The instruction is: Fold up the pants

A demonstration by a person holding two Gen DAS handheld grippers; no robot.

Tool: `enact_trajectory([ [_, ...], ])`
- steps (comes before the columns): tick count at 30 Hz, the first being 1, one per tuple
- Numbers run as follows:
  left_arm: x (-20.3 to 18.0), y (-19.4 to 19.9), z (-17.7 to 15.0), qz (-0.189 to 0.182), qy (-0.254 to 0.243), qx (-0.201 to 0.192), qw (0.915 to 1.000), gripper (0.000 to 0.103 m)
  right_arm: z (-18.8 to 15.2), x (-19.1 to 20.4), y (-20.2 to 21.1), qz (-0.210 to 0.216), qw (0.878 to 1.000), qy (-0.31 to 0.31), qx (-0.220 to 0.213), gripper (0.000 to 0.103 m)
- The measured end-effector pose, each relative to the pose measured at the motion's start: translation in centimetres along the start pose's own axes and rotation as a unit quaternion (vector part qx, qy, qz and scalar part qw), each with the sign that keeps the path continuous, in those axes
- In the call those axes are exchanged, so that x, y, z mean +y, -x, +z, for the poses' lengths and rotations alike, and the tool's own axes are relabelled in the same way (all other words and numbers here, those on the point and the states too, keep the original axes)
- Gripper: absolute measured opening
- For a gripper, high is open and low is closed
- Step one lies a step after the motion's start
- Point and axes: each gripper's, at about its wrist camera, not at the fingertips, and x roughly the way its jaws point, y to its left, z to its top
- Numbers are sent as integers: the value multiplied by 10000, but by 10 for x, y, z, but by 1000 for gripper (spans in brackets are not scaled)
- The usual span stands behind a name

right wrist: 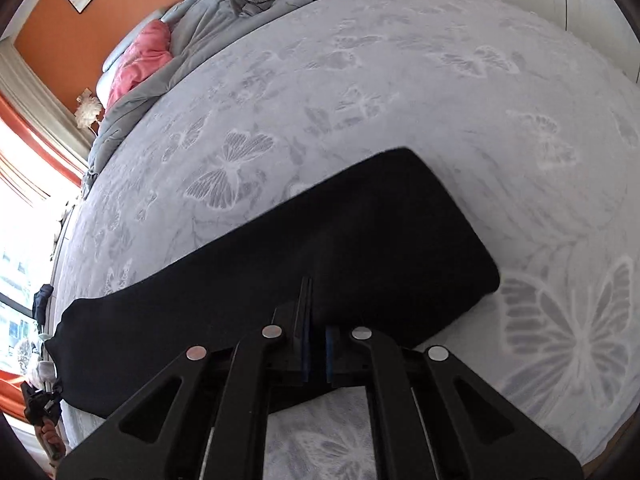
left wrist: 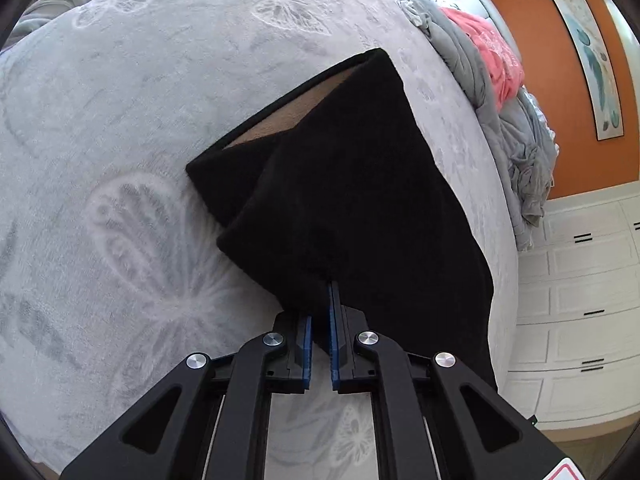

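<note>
Black pants lie on a grey bedspread with butterfly patterns. In the left wrist view their far end gapes open and shows a tan lining. A near fold is raised off the bed, and my left gripper is shut on it, its blue pads pinching the cloth. In the right wrist view the pants stretch as a long flat band from right to lower left. My right gripper is shut on their near edge, with one finger above the cloth and the other beneath it.
A crumpled grey blanket and a pink cloth are heaped at the bed's far side below an orange wall. White drawers stand beside the bed. A bright window and a hand show at the left edge.
</note>
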Motion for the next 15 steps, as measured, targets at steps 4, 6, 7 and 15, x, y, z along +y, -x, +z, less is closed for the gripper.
enact_trajectory([
  [4, -66, 13, 58, -346, 14, -212, 9992, 5, 58, 44, 3, 246, 9994, -99, -214, 4],
  [6, -119, 23, 89, -377, -242, -523, 9976, 5, 102, 81, 17, 398, 9972, -74, -630, 4],
  [7, -144, 29, 101, -333, -427, -712, 9960, 5, 120, 96, 26, 482, 9952, -67, -854, 4],
  [15, -200, 58, 135, -704, -868, -1515, 9821, 5, 170, 144, 83, 1245, 9742, 336, -1854, 4],
])
